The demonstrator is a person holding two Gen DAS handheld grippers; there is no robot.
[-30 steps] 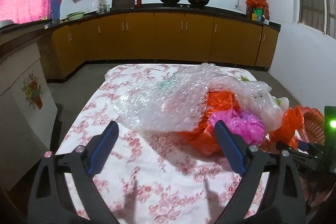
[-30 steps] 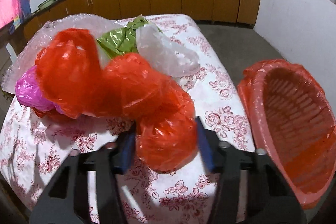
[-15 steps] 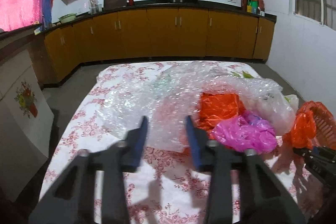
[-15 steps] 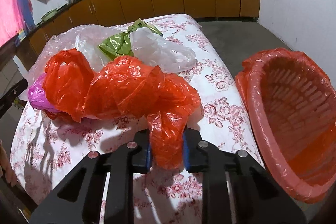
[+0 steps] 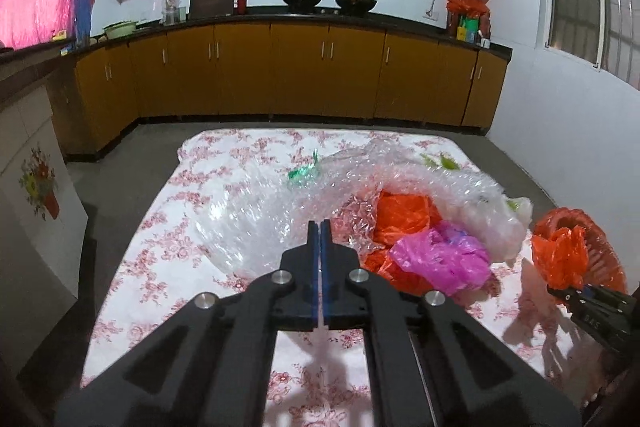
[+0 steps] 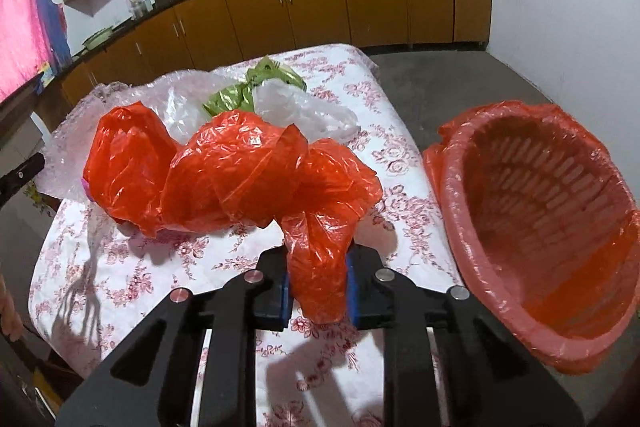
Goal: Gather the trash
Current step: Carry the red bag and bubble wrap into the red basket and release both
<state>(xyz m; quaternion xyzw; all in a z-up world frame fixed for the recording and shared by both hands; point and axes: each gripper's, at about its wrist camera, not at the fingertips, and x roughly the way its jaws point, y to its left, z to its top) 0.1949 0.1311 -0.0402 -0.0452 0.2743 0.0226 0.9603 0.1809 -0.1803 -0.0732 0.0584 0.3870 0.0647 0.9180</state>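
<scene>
My right gripper (image 6: 318, 287) is shut on an orange plastic bag (image 6: 256, 175) and lifts one end of it above the flowered table; it also shows in the left wrist view (image 5: 560, 255). The orange-lined basket (image 6: 532, 219) stands just to its right. My left gripper (image 5: 319, 239) is shut and empty, held above the near edge of a clear bubble wrap sheet (image 5: 260, 211). A pink bag (image 5: 440, 259) and another orange bag (image 5: 400, 215) lie in the pile beside it.
A green bag (image 6: 248, 87) and a clear white bag (image 6: 304, 111) lie at the far side of the pile. The table's flowered cloth (image 5: 180, 267) drops off on all sides. Kitchen cabinets (image 5: 300, 75) line the far wall.
My left gripper has shut from wide open and risen above the table. My right gripper has closed on the orange bag and lifted it up, toward the basket.
</scene>
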